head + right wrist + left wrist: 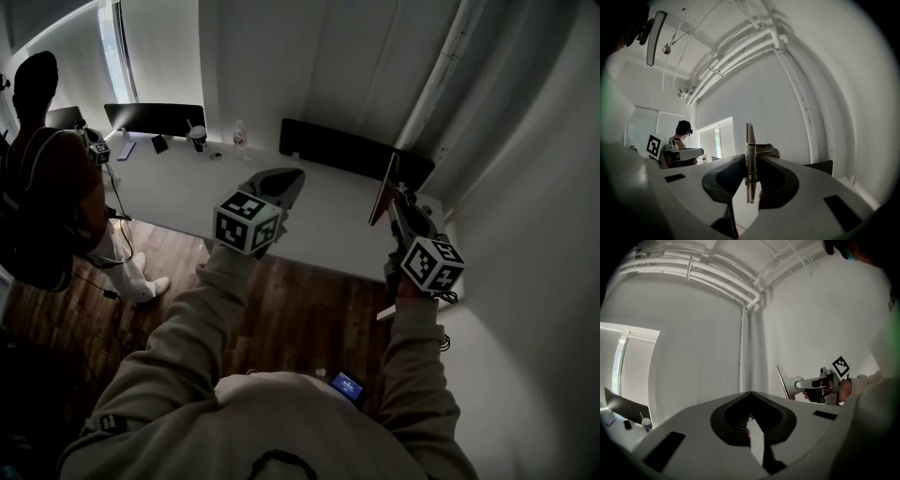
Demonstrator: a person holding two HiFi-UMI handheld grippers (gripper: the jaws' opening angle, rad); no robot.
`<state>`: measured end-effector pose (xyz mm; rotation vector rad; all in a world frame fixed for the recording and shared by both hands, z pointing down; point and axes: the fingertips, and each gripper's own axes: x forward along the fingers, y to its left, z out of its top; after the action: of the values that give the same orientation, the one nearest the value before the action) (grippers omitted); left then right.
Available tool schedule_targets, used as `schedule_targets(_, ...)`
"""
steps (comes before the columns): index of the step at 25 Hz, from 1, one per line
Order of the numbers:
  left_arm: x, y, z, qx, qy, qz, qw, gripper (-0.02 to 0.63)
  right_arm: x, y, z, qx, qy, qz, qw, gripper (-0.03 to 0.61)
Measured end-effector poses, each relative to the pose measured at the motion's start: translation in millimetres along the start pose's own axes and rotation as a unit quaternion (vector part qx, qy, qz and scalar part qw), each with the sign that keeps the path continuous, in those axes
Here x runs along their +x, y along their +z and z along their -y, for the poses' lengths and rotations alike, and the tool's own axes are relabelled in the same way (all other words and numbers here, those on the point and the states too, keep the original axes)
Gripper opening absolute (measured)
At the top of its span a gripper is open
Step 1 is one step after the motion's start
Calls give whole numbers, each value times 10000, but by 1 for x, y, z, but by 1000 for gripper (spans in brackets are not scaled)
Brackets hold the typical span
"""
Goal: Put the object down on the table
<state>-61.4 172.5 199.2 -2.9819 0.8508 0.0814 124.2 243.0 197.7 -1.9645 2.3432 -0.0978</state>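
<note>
A thin, flat, rigid board [382, 192] is gripped edge-on between the jaws of the right gripper [396, 202]. It is held upright and stands out above and ahead of the jaw tips. A ribbed strip is seen where the board meets the jaw. The left gripper [281, 183] is closed to a pointed tip, with nothing held. A smooth white surface [187, 187] is seen beneath and ahead of both grippers.
</note>
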Motion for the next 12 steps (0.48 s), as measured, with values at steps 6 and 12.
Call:
schedule_targets(6,29,0,17,-153,90,-11,9998,-5,-5,4,13,-203,113,-117,9997,91)
schedule_targets(12,33,-6,28,-169,158,-96,9997,-3,-18,-5,19,-146,302,-157,9993,91)
